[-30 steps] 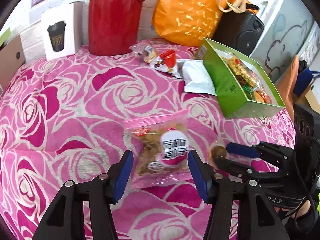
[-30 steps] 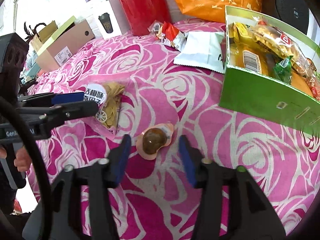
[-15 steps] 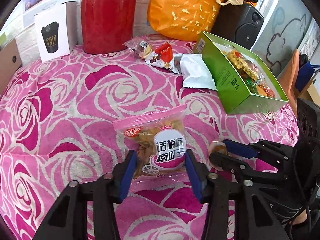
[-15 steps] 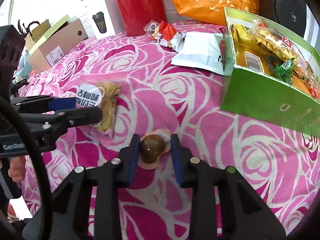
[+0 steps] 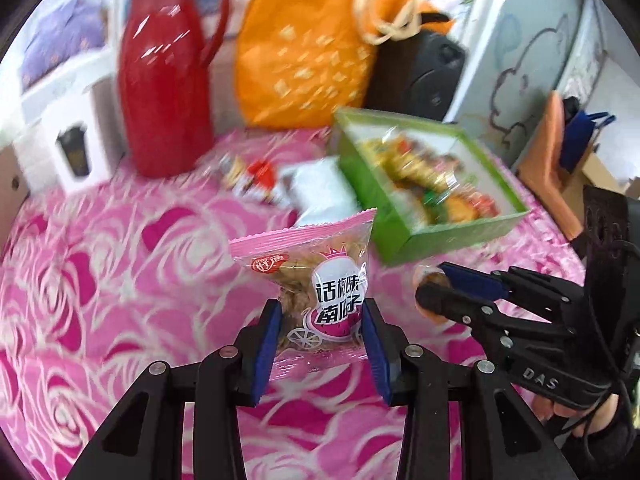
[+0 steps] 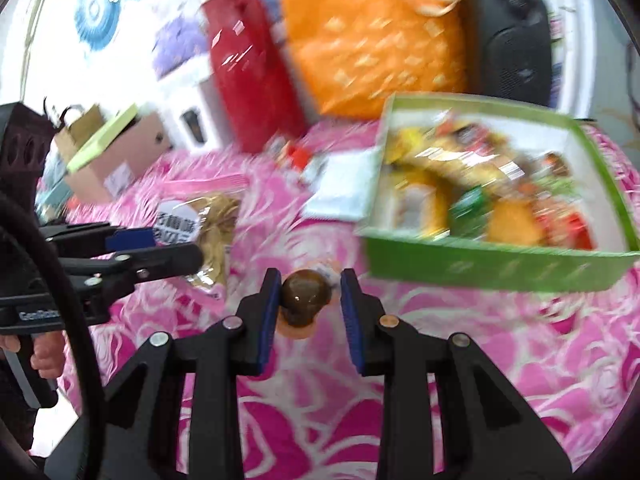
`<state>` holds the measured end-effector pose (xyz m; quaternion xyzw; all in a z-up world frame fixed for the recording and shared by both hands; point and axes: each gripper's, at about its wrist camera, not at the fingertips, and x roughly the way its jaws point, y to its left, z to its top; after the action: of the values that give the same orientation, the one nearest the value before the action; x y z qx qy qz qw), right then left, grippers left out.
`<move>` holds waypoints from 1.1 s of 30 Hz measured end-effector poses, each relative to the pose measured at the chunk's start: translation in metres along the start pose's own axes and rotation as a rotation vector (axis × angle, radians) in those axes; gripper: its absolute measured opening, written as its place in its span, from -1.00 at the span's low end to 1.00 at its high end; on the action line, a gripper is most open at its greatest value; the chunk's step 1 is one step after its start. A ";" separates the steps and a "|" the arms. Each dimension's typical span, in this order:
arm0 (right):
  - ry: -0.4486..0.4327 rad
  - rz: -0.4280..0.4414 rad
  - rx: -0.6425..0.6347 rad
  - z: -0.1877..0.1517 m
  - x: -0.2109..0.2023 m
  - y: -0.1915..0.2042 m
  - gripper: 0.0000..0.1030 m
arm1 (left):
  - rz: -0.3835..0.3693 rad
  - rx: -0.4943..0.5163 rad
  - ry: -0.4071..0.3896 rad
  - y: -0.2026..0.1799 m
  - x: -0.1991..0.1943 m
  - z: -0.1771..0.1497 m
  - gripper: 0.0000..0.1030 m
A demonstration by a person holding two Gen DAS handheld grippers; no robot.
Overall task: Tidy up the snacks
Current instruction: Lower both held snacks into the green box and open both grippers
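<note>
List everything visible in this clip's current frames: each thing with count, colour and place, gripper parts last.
pink seed packet: 1, pink and clear, held between the left jaws
sealed brown snack: 1, brown in an orange-edged wrapper, between the right jaws
green box: 1, green, on the cloth at right, full of mixed snacks
white packet: 1, white, lying just left of the box
small wrapped snacks: a few, red and clear, by the flask
red flask: 1, red, at the back
orange bag: 1, orange, at the back
black speaker: 1, black, behind the box
white carton: 1, white with a cup picture, back left
rose tablecloth: 1, pink and cream
left gripper: 1, black, blue pads
right gripper: 1, black, blue pads
</note>
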<state>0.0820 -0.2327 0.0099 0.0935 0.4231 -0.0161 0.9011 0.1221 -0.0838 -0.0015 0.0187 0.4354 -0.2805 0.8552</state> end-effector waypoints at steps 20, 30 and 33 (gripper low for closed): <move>-0.157 -0.323 0.185 0.020 -0.059 -0.172 -0.37 | -0.188 0.192 -0.015 -0.163 0.075 0.108 -0.21; -0.136 -0.333 0.120 0.025 -0.036 -0.193 -0.35 | -0.193 0.185 0.016 -0.178 0.120 0.128 -0.18; -0.137 -0.359 0.068 0.021 -0.032 -0.189 0.07 | -0.115 0.172 -0.023 -0.173 0.125 0.126 0.24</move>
<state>0.0569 -0.4241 0.0188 0.0456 0.3697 -0.1970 0.9069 0.1865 -0.3222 0.0194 0.0638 0.4001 -0.3657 0.8379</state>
